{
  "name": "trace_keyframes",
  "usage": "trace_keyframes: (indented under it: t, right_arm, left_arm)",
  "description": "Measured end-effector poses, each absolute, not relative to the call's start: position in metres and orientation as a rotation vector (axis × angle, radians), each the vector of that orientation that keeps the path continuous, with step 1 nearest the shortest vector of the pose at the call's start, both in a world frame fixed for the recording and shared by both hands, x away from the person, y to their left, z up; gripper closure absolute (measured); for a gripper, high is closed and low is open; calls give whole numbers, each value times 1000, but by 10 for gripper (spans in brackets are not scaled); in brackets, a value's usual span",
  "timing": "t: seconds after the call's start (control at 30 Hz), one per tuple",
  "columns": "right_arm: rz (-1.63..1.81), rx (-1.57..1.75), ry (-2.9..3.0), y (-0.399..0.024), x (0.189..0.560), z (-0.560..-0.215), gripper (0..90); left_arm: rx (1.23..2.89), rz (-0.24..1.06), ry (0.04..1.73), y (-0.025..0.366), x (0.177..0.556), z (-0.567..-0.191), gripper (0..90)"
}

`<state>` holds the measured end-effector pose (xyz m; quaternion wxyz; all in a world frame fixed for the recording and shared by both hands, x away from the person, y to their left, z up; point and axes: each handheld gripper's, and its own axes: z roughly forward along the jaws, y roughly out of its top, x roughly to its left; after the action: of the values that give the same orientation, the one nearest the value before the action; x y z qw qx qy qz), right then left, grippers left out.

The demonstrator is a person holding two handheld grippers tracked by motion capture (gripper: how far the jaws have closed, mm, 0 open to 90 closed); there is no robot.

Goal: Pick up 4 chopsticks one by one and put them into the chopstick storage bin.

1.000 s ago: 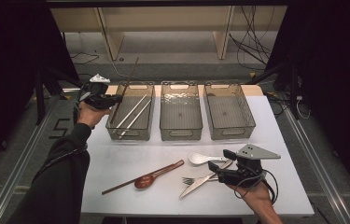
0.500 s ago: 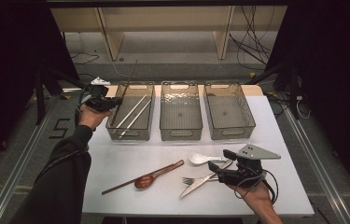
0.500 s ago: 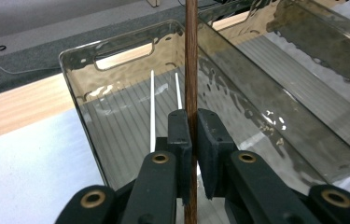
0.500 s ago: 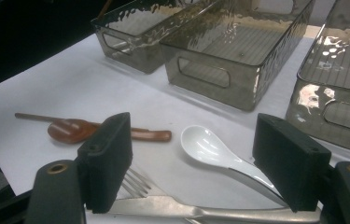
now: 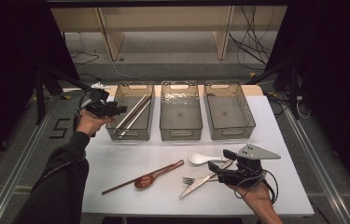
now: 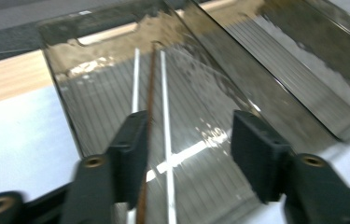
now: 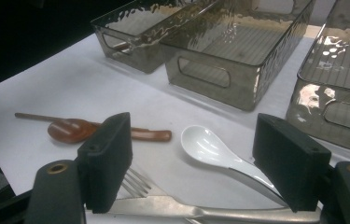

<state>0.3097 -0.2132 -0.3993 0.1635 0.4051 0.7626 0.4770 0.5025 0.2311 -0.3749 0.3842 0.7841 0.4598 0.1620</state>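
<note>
- While the chopsticks [image 5: 133,114] lie lengthwise in the bin [image 5: 116,133] at the table's far left corner, the left gripper [image 5: 122,110] hovers over them, its jaws just spread and empty.
- Near the front edge, the right gripper [image 5: 218,163], jaws apart, straddles the knife [image 5: 200,183] beside the fork [image 5: 192,179].

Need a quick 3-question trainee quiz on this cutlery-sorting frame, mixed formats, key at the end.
1. True or false: the left gripper stands open above the left bin.
2. How many clear bins stand in the row? A) two B) three C) four
3. Fill in: the right gripper straddles the fork and the handle of the white ____.

Key: 1 true; 2 B; 3 spoon. The wooden spoon lies apart, to their left in the high view.
</note>
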Motion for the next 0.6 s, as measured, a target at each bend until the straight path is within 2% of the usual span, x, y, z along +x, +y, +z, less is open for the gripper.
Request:
trace_keyframes:
  t: [0.07, 0.3, 0.6]
  right_arm:
    - [1361, 1154, 2175, -213, 310, -399, 293]
    - [1361, 1148, 2171, -213, 309, -399, 293]
    - [1363, 1146, 2168, -214, 308, -398, 293]
  left_arm:
    - [2011, 408, 1133, 229, 492, -372, 370]
    - [2052, 390, 1070, 223, 460, -368, 276]
    - [2190, 321, 1014, 212, 428, -383, 222]
